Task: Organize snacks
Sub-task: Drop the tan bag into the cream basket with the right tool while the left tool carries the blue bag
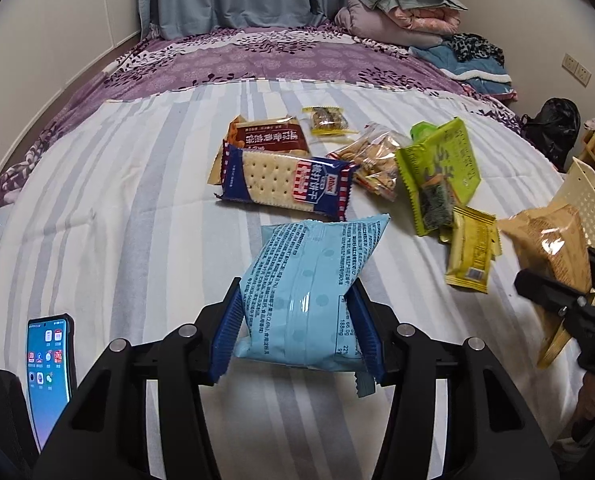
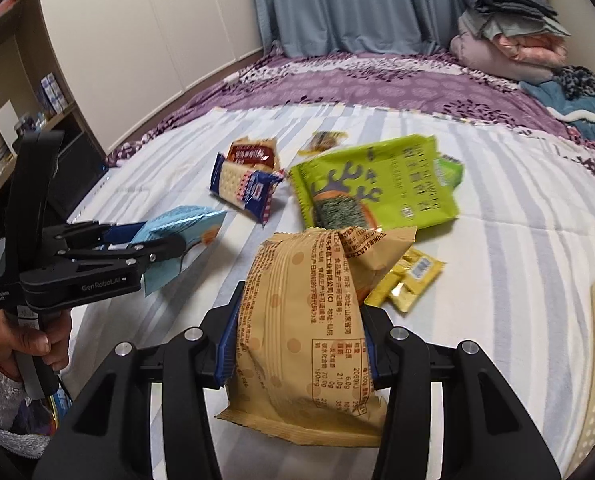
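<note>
Left gripper (image 1: 297, 332) clamped on light blue snack packet (image 1: 313, 284), blue pads (image 1: 227, 336) pressing both sides, packet lifted off striped sheet (image 1: 117, 200). Right gripper (image 2: 297, 344) clamped on tan snack packet (image 2: 309, 320), held upright between pads, top flap folded over. Both jaws narrow, each holding its packet.

Loose pile farther out on sheet: blue cracker pack (image 1: 287, 184) lying partly over brown biscuit pack (image 1: 269, 136); clear bag of crackers (image 1: 371, 160) just right of those; small yellow-edged sachet (image 1: 329, 120) at far side. Green seaweed bag (image 1: 437, 172) right of clear bag, yellow packets (image 1: 471, 248) touching its near end.

Cream perforated basket (image 1: 593, 196) at right edge, behind tan packet in left view. Phone (image 1: 49, 368) with lit screen mounted near left, beside left gripper. Purple floral bedcover (image 1: 257, 60) beyond sheet, folded blankets (image 1: 401, 4) stacked far right.
</note>
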